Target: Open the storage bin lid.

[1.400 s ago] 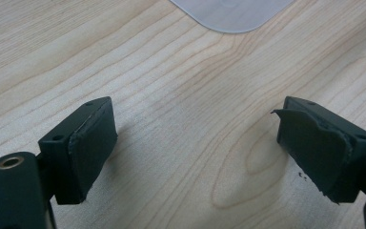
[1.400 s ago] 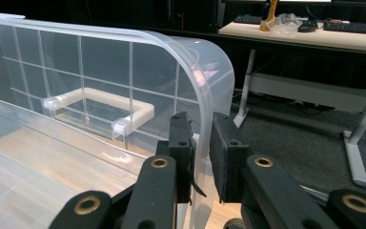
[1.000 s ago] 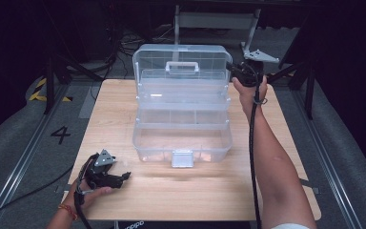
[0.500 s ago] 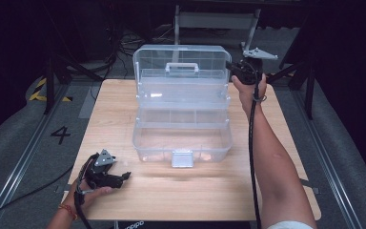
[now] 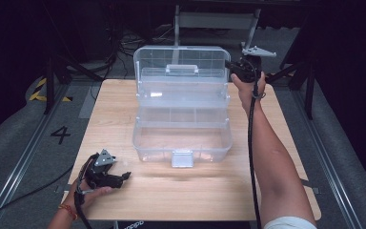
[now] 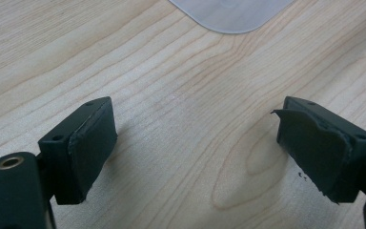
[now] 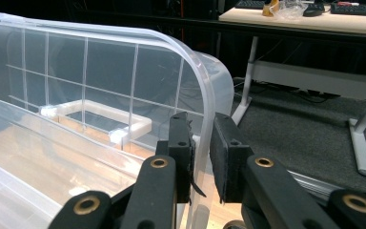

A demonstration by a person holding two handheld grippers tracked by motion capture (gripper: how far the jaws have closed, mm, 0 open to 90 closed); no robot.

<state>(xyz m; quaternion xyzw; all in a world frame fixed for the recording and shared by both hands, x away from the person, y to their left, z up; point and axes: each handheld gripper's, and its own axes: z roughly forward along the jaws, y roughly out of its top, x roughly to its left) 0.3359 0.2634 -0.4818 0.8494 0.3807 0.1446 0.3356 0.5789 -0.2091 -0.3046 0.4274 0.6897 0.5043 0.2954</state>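
Note:
A clear plastic toolbox [image 5: 181,138] stands open in the middle of the wooden table [image 5: 124,109], its tiered trays stepped back. The lid [image 5: 181,59] is upright at the far side, with a white handle [image 7: 100,114] on it. My right gripper [image 5: 232,67] is at the lid's right edge. In the right gripper view its gripper [image 7: 201,143] is shut on the lid's [image 7: 100,67] clear rim, which runs between the pads. My left gripper [image 5: 124,176] rests low over the table's front left, open, with bare wood between its jaws [image 6: 195,138]. A corner of the box [image 6: 233,14] lies just ahead of it.
A latch tab [image 5: 182,159] hangs at the box's front. The right arm [image 5: 271,157] and its black cable [image 5: 252,143] stretch along the table's right side. Behind the table stands a grey metal desk frame [image 5: 214,21]; dark floor with cables surrounds the table.

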